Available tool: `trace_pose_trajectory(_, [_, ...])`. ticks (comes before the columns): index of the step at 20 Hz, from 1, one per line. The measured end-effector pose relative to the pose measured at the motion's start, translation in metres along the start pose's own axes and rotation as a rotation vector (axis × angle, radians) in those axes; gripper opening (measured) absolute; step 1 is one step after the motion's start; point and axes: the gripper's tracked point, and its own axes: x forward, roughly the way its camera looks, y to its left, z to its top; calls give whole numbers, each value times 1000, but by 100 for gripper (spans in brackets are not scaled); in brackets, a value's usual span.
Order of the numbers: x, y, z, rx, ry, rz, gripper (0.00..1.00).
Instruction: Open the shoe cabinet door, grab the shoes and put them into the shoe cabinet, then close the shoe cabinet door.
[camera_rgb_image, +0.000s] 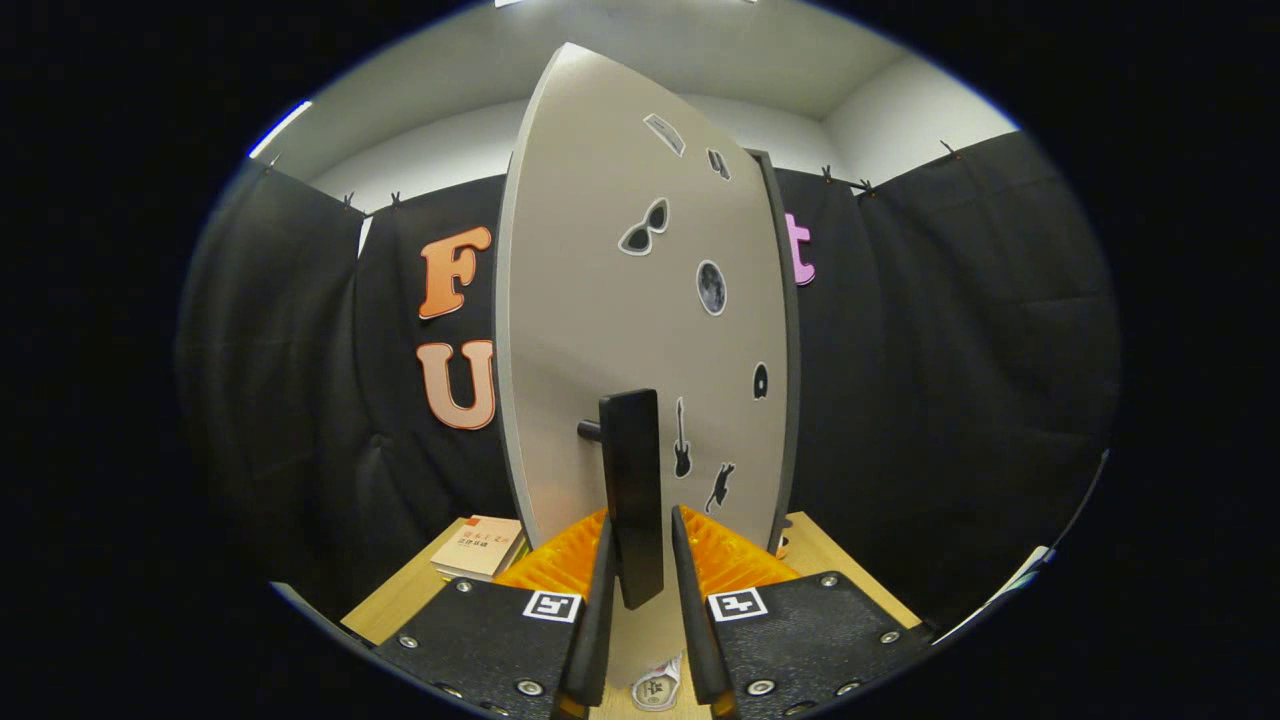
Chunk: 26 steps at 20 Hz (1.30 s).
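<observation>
The shoe cabinet door (600, 300) is a pale grey panel with several small stickers, standing upright right in front of me and turned at an angle. Its black vertical bar handle (632, 480) sticks out on a short peg. My gripper (640, 585) has the lower end of the handle between its two fingers, which press on it from both sides. The dark edge of the cabinet (790, 350) shows behind the door's right side. A small white item (655, 690), perhaps part of a shoe, lies low between the fingers.
A wooden table top (400, 600) lies below the door. A book (480, 545) rests on it to the left of the door. Black cloth walls close the booth on both sides and behind.
</observation>
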Motion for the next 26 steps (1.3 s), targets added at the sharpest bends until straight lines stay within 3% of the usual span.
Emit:
trace_pose_trajectory(7, [-28, -65, -3, 15, -11, -109, 32])
trace_pose_trajectory(26, [-60, -161, -10, 26, 9, -220, 39])
